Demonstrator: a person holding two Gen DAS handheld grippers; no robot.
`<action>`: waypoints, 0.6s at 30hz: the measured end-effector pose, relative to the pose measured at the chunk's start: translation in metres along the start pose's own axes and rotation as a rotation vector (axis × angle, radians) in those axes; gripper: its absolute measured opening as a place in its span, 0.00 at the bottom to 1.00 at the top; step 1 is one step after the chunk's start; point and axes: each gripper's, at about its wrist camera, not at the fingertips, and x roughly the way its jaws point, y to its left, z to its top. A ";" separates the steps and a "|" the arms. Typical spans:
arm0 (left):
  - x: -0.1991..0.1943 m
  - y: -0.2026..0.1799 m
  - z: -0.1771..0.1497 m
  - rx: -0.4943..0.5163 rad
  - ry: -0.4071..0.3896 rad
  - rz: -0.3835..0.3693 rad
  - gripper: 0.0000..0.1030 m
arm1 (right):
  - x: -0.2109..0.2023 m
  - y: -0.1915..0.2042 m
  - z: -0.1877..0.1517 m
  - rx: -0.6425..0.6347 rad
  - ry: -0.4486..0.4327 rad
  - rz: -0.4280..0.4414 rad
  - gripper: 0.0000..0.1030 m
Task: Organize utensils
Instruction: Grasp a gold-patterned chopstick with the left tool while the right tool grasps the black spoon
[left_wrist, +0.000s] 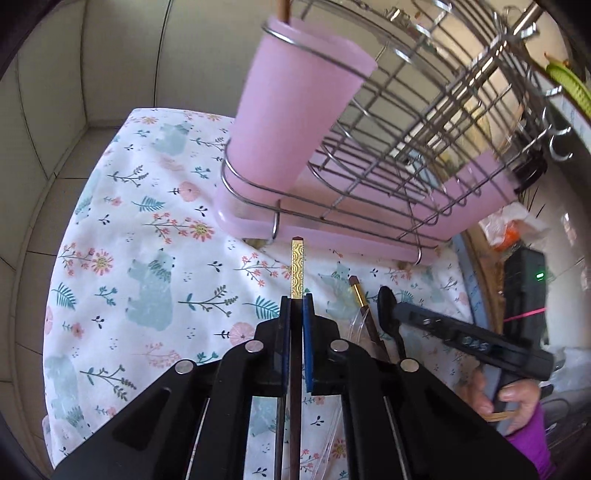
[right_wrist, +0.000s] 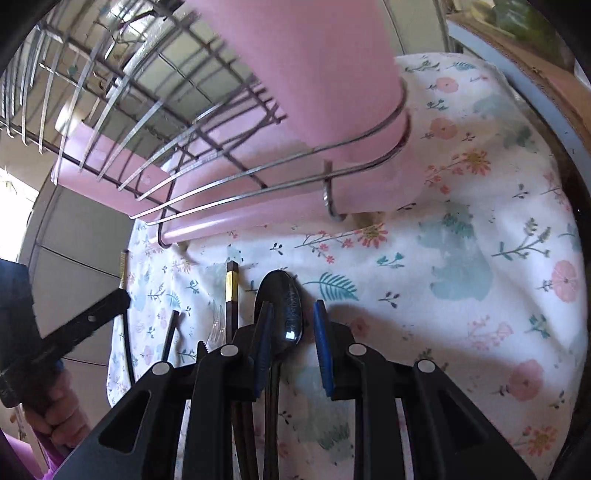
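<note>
The chopstick (left_wrist: 297, 267), dark brown with a gold patterned end, is clamped between the blue pads of the left gripper (left_wrist: 296, 301); the jaws are almost fully closed on it. Its gold tip projects forward, toward the pink drip tray (left_wrist: 240, 221) of the wire dish rack (left_wrist: 406, 122).

A second chopstick (right_wrist: 231, 295) lies on the floral tablecloth (right_wrist: 461, 258), just beside a black spoon (right_wrist: 282, 306). The spoon's bowl lies between the blue pads of the right gripper (right_wrist: 291, 314). The jaws stand partly open; the left pad is at the spoon's edge, the right pad is apart from it. A clear plastic fork (right_wrist: 216, 332) lies beside the second chopstick.

A pink cup (left_wrist: 295, 103) sits in the rack's wire ring holder, above the tray corner. A wooden stick (left_wrist: 283, 9) projects from its top.

A hand (left_wrist: 506, 402) with a purple sleeve grips the right gripper's handle.
</note>
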 end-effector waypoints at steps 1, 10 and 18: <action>-0.009 0.005 -0.002 -0.004 -0.005 -0.005 0.05 | 0.002 0.002 -0.001 -0.008 -0.002 -0.007 0.15; -0.035 0.007 -0.004 -0.025 -0.068 -0.032 0.05 | -0.023 0.005 -0.015 -0.014 -0.099 0.026 0.01; -0.076 0.010 -0.002 -0.055 -0.169 -0.043 0.05 | -0.093 0.014 -0.031 -0.050 -0.301 0.028 0.01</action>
